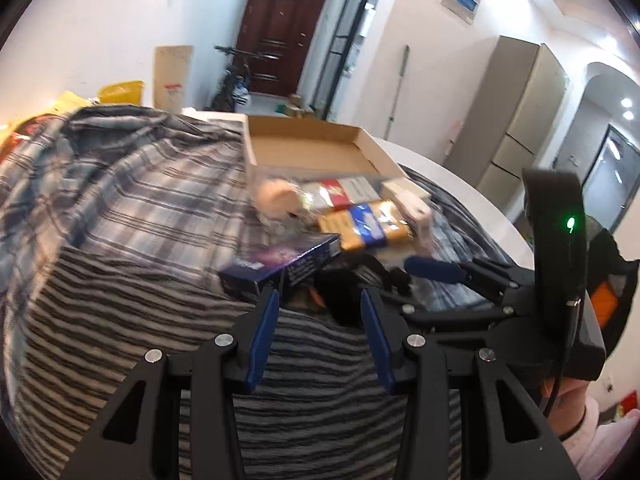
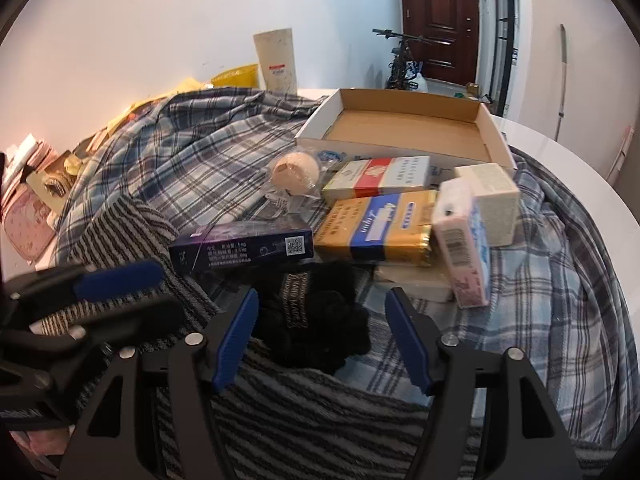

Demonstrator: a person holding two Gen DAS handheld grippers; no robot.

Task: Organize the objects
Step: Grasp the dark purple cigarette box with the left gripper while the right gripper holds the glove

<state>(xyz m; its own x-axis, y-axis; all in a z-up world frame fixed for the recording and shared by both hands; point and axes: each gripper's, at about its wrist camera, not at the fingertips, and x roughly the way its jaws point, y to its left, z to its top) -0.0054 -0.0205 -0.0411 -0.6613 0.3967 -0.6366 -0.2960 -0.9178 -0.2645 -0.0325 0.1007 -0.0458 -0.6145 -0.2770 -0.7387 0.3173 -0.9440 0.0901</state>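
Both claws parted; right claw [image 2: 320,304] over black scrunchie [image 2: 316,320]

White walls [image 2: 140,40] enclosed the room. A dark red-brown door [image 2: 440,20] stood at the far end, a bicycle [image 2: 400,60] parked near it. A tall beige cabinet [image 1: 516,112] lined the right side, beside an arched doorway [image 1: 600,128] with ceiling lights.
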